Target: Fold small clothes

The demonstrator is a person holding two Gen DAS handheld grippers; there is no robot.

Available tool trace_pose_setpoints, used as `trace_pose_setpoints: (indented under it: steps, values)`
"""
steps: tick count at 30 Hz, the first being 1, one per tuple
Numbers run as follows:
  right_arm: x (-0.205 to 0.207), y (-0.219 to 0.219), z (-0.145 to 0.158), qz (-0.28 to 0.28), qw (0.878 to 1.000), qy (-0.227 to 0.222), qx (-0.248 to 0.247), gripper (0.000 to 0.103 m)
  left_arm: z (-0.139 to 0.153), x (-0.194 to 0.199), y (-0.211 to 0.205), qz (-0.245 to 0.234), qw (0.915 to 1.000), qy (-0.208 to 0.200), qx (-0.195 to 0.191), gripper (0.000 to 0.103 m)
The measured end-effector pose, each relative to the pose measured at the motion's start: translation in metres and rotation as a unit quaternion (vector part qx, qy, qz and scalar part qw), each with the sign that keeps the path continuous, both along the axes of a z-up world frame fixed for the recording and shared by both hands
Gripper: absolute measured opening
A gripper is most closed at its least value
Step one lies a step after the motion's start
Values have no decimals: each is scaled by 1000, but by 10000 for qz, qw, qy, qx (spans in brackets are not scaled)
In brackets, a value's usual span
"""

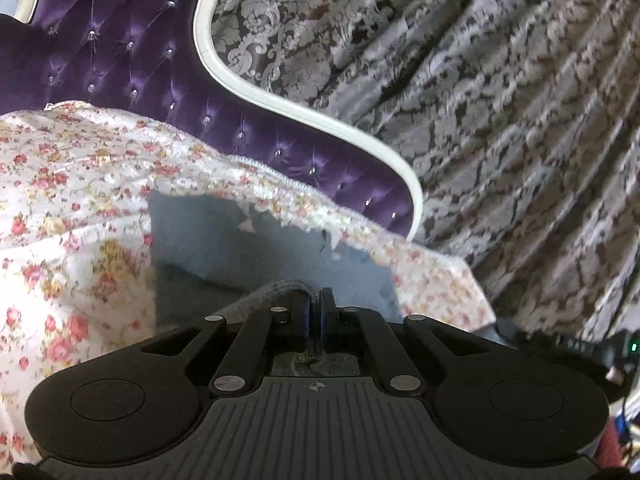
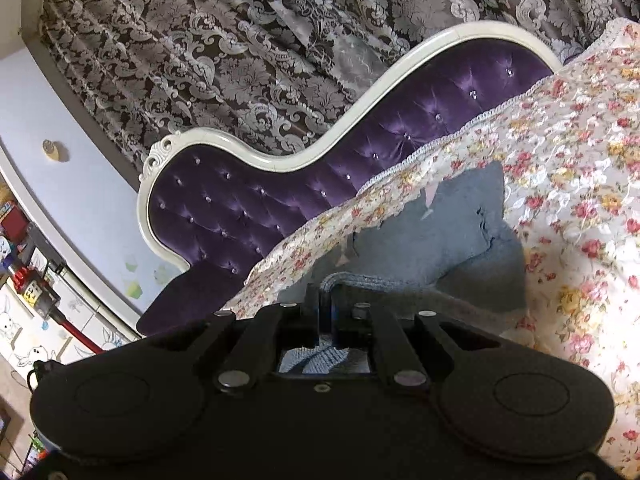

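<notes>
Grey garment (image 1: 256, 240), edge pinched between closed jaws of left gripper (image 1: 316, 316) and right gripper (image 2: 325, 307), is draping beyond them over floral bedspread (image 1: 72, 200), risking slippage from thin grips.

The small grey-blue knitted garment (image 1: 256, 248) is one plain colour, its near folded edge a darker grey. Under it lies the white quilted bedspread (image 1: 72, 208), strewn with small pink, red and yellow roses and edged in pale trim. At the far side, the tufted purple velvet headboard (image 2: 256, 208) has glinting studs and a cream-white curved frame. Behind hangs the dark brown curtain (image 2: 224, 64) with silver-grey damask leaves. Both black grippers show blue at the jaws.
</notes>
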State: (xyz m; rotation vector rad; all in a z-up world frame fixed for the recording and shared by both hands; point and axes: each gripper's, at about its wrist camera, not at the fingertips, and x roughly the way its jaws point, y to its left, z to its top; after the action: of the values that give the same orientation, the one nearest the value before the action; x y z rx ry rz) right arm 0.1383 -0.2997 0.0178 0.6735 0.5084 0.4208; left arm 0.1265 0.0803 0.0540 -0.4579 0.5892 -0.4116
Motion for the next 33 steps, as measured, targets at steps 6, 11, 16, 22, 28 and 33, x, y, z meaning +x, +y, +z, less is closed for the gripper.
trace_pose_setpoints:
  steps: [6, 11, 16, 22, 28, 33]
  values:
    - [12, -4, 16, -27, 9998, -177, -37, 12, 13, 25, 4, 68, 9999, -100, 4, 4]
    - [41, -6, 23, -121, 9995, -288, -77, 12, 19, 59, 5, 192, 9995, -181, 143, 4]
    - [88, -10, 26, -262, 9988, -372, -176, 12, 19, 102, 5, 308, 9988, -274, 279, 4]
    - [164, -14, 7, -473, 9985, -162, -231, 12, -2, 173, -5, 438, 9977, -63, 521, 4]
    - [234, -16, -33, -614, 9973, 296, -262, 12, -46, 235, -14, 558, 9939, 440, 839, 4]
    - [269, -15, -65, -705, 9947, 647, -376, 12, -79, 265, -14, 685, 9895, 749, 1025, 4]
